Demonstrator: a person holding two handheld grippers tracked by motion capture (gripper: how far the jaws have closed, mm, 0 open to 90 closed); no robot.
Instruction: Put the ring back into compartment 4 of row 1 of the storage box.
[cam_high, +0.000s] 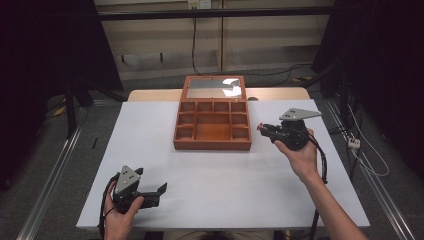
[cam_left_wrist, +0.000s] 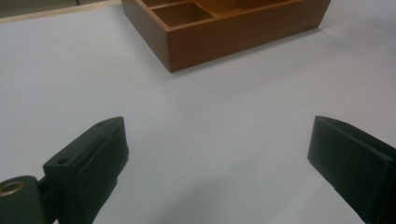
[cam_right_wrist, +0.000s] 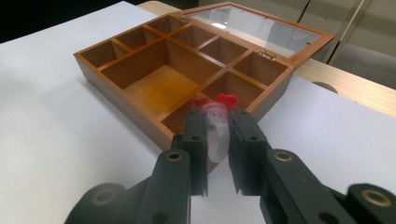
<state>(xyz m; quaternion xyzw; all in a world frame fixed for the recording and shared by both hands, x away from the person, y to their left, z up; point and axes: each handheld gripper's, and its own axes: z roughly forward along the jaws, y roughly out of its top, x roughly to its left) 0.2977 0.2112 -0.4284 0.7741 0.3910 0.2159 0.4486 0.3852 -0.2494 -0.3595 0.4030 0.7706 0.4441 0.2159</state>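
Observation:
A brown wooden box (cam_high: 212, 145) with several compartments stands open in the middle of the white table (cam_high: 300, 195), its glass lid (cam_high: 213, 88) tilted back. My right gripper (cam_high: 263, 129) hovers just right of the box, shut on a small clear tube with a red cap (cam_right_wrist: 215, 127); in the right gripper view the tube sits between the pads, pointing at the box (cam_right_wrist: 140, 114) and its near right compartments. My left gripper (cam_high: 161, 190) rests low at the table's front left, open and empty, its jaws wide apart (cam_left_wrist: 217, 161) over bare table, the box (cam_left_wrist: 243, 35) far ahead.
A wooden table end (cam_high: 280, 93) shows behind the white top. Metal floor rails (cam_high: 60, 160) run along both sides. Cables (cam_high: 360, 145) hang right of the table, and one trails from the right gripper. Dark curtains flank the scene.

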